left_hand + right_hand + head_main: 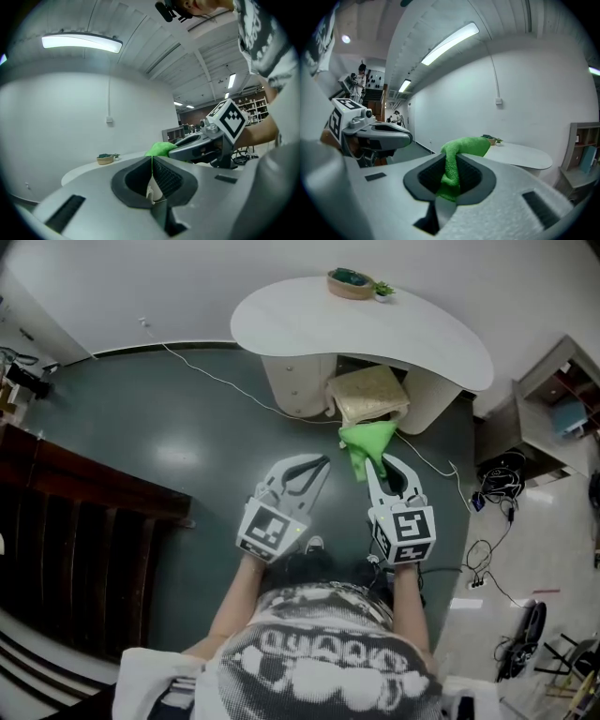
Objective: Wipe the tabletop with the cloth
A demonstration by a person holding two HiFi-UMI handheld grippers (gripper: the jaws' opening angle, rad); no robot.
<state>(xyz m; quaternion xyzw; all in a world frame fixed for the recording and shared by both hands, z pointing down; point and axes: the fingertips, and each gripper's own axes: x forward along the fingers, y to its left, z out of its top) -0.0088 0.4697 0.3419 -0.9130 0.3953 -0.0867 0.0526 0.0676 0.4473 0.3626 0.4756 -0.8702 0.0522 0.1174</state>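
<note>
A green cloth [367,442] hangs from my right gripper [376,465], which is shut on it; in the right gripper view the cloth [453,164] is pinched between the jaws and bulges over their tips. My left gripper [322,463] is shut with nothing between its jaws, held beside the right one. Both are raised over the dark floor, well short of the white curved tabletop [300,322]. In the left gripper view the tabletop [84,171] lies beyond the jaws, with the cloth [160,149] and right gripper [206,140] to the right.
A small bowl with green contents [352,282] stands at the table's far edge. A tan cushioned stool [367,394] is tucked under the table. A white cable [216,376] crosses the floor. Dark wooden furniture [75,540] is at the left, cables and shelving [562,399] at the right.
</note>
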